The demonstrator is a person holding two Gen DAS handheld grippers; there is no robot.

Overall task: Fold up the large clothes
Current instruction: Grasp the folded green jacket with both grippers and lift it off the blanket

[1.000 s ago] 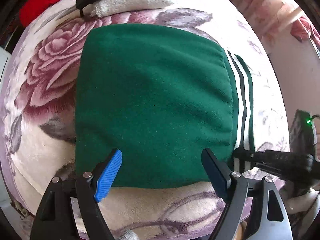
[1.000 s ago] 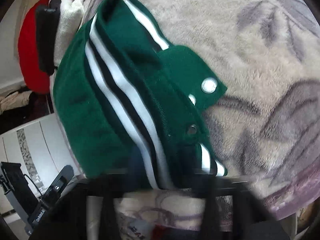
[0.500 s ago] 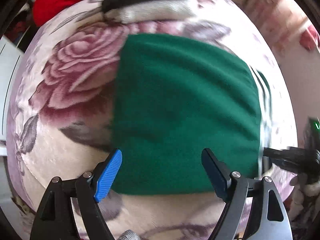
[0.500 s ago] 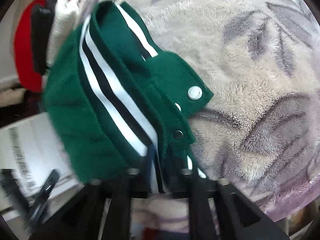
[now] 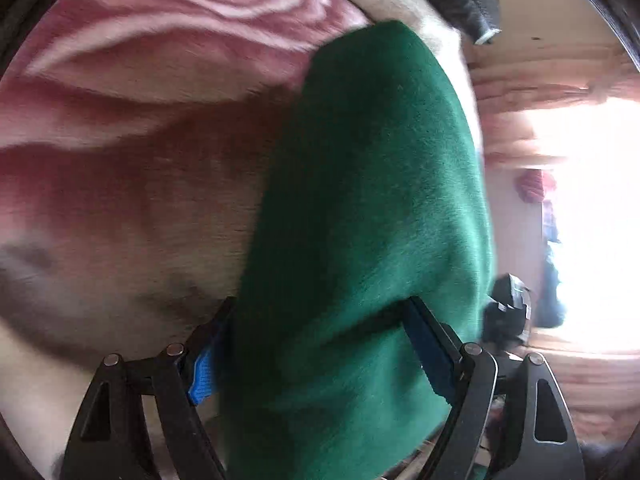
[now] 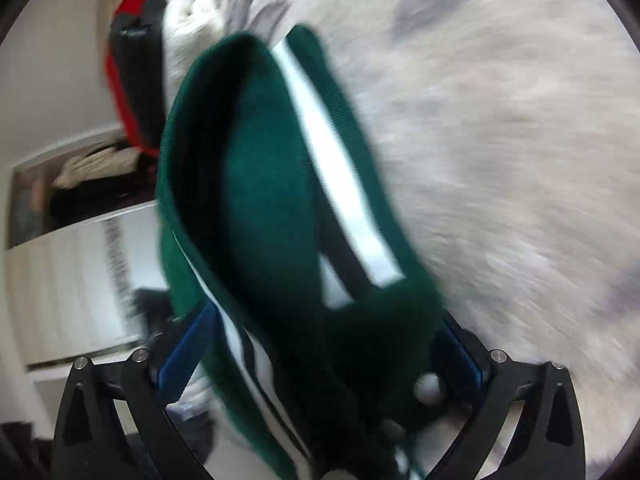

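A folded green jacket (image 5: 372, 216) with white and black striped trim (image 6: 340, 184) and snap buttons fills both views. It is lifted off the flowered blanket (image 5: 132, 184). My left gripper (image 5: 316, 352) has its blue pads wide apart with the thick folded green cloth between them. My right gripper (image 6: 320, 356) likewise has the striped hem end of the jacket between its wide-set pads. Both views are blurred by motion. Whether the pads press the cloth is not clear.
A pile of white, black and red clothes (image 6: 140, 64) lies at the far end of the blanket (image 6: 500, 140). A white cabinet (image 6: 80, 280) stands to the left in the right wrist view. A bright window (image 5: 592, 216) and pink curtains show at the right.
The jacket lay flat on the blanket with both grippers just before its near edge. Now both grippers have pushed onto it and it is raised and tilted, close to both cameras.
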